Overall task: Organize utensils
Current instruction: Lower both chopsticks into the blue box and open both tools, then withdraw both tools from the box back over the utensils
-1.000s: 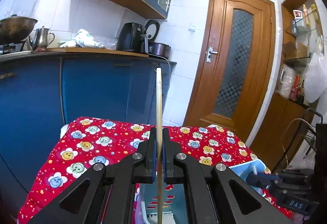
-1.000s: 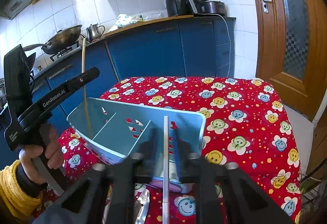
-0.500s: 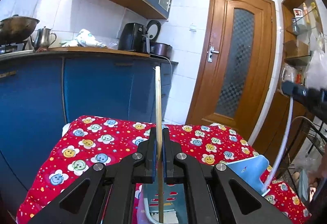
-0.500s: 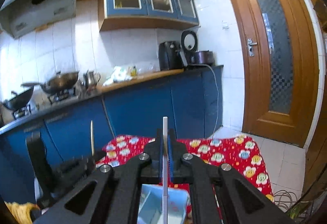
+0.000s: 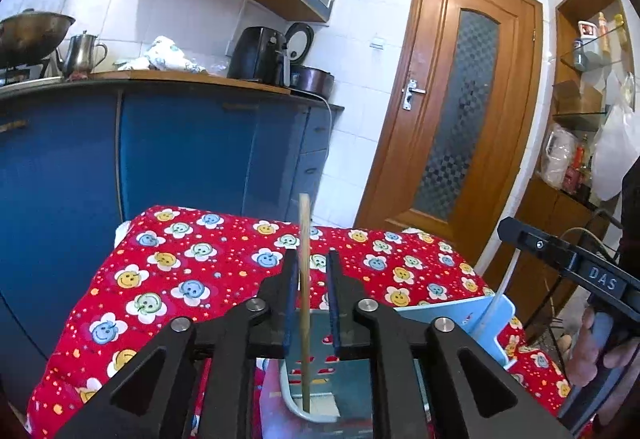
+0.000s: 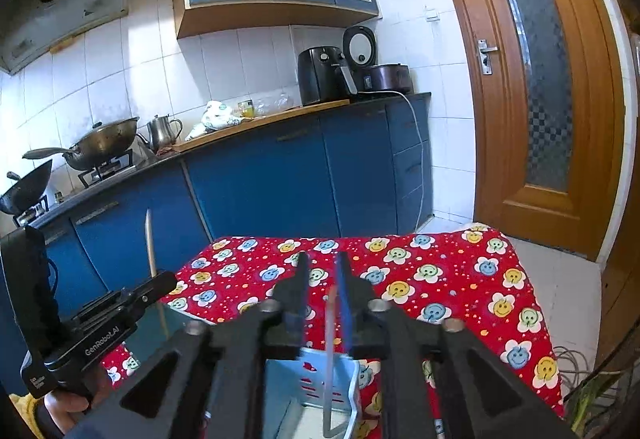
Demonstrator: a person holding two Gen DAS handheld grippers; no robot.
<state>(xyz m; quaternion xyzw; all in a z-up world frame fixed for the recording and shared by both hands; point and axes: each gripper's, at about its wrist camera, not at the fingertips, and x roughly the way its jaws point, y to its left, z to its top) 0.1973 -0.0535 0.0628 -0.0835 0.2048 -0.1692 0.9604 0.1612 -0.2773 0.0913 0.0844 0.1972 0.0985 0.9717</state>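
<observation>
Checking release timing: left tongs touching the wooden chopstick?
Cannot tell. Left wrist view: left tongs are opening, wooden chopstick between them, clear gap on one side, but it runs right along the other pad.

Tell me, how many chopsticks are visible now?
2. The wooden chopstick stands between the left gripper's opening jaws, tip in the blue holder. The white chopstick, blurred, is between the right gripper's opening jaws. Others may be hidden.

Upright wooden chopstick [image 5: 305,303] and white chopstick [image 6: 329,351] inside light-blue holder [image 5: 448,315]
</observation>
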